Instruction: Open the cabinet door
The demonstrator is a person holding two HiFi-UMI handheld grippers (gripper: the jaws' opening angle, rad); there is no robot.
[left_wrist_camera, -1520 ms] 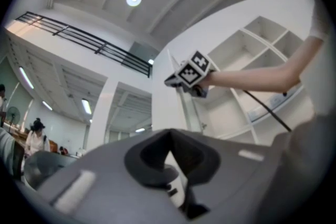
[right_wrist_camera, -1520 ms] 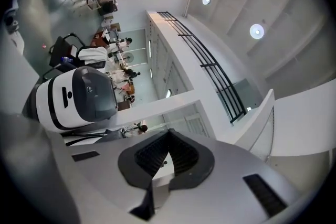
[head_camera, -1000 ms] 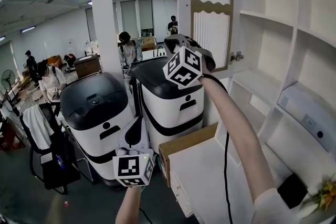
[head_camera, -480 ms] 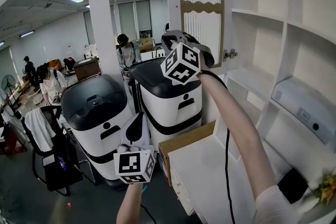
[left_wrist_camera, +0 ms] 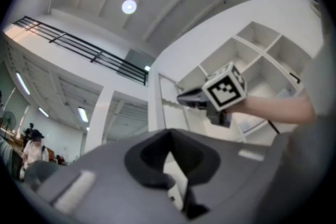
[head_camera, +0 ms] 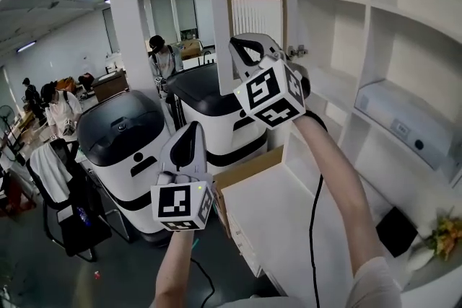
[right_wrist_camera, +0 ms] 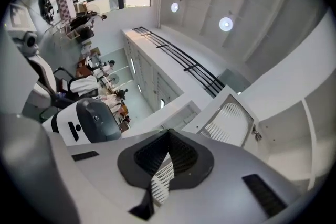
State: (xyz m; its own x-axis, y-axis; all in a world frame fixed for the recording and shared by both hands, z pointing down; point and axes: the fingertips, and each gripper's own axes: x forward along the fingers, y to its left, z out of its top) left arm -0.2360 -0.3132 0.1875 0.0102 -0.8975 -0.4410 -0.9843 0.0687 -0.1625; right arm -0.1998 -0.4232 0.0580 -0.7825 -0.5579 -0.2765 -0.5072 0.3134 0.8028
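We hold the right gripper (right_wrist_camera: 169,132) pinched shut, empty, cabinet door (right_wrist_camera: 228,122) open just ahead, white shelves (head_camera: 339,94) to its right

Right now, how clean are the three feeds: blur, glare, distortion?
Head view: sharp and evenly lit, but the wide lens bows the cabinet door. Left gripper view: soft throughout, dark corners. Right gripper view: crisper, heavy fisheye, ceiling lights blown out.

A ribbed translucent panel and matt wood-toned trim are set in the white cabinet door (head_camera: 251,11). The white open shelving (head_camera: 367,47) is finished smooth and matt. Two rounded white units (head_camera: 126,144) are lidded in glossy black plastic.
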